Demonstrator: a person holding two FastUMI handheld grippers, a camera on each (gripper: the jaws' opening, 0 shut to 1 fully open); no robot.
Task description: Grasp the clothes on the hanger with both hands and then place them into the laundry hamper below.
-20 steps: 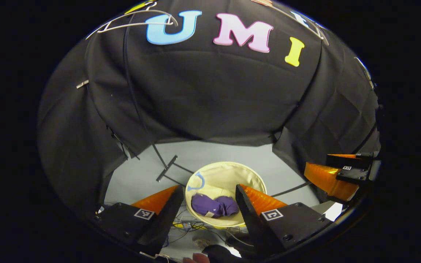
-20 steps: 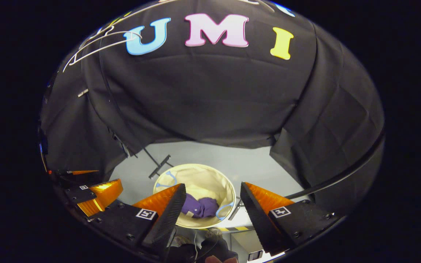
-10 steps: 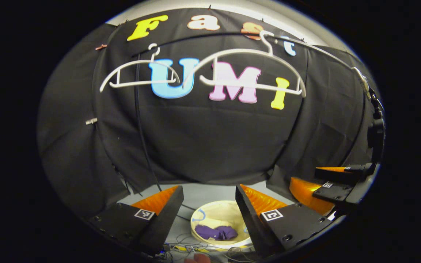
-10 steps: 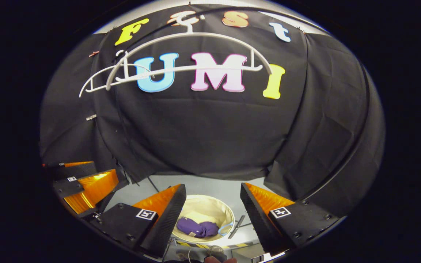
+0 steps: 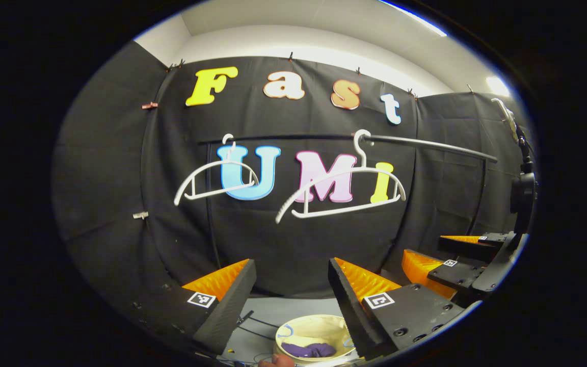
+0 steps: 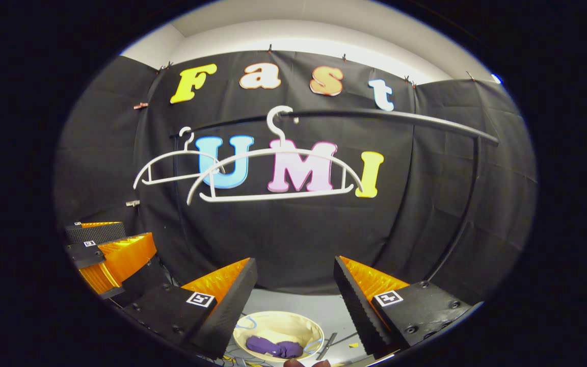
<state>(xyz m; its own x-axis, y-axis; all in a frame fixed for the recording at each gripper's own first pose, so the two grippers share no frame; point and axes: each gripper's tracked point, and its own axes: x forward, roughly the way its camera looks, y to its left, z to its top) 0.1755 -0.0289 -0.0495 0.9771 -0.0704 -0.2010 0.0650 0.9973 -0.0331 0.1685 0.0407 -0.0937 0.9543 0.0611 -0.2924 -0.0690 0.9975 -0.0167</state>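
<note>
left gripper view looks out along the left gripper (image 5: 292,270), whose two fingers stand wide apart with nothing between them, released. below the gap, at the bottom edge, sits the round cream fabric laundry hamper (image 5: 312,327) on the grey floor (image 5: 273,311), and a crumpled purple garment (image 5: 309,349) lies inside it, low against the near wall of the hamper. a fingertip of the person (image 5: 275,361) peeks in at the very bottom, just beside the hamper's rim. higher up, a thin black rail (image 5: 416,143) runs across the black cloth wall, and two bare white plastic hangers hang from it: the left hanger (image 5: 217,178) and the right hanger (image 5: 342,191), the latter tilted with its left end lower. the other gripper shows at the right edge, its fingers apart.

in the right gripper view, the right gripper (image 6: 296,278) is likewise spread open and empty. the hamper (image 6: 279,326) lies below and between its fingers, the purple garment (image 6: 273,348) bunched in its bottom. the near hanger (image 6: 278,176) hooks over the rail (image 6: 400,118), overlapping the farther hanger (image 6: 171,165) behind it to the left. the left gripper (image 6: 105,247) appears at the left edge, well apart from the hangers.
</note>
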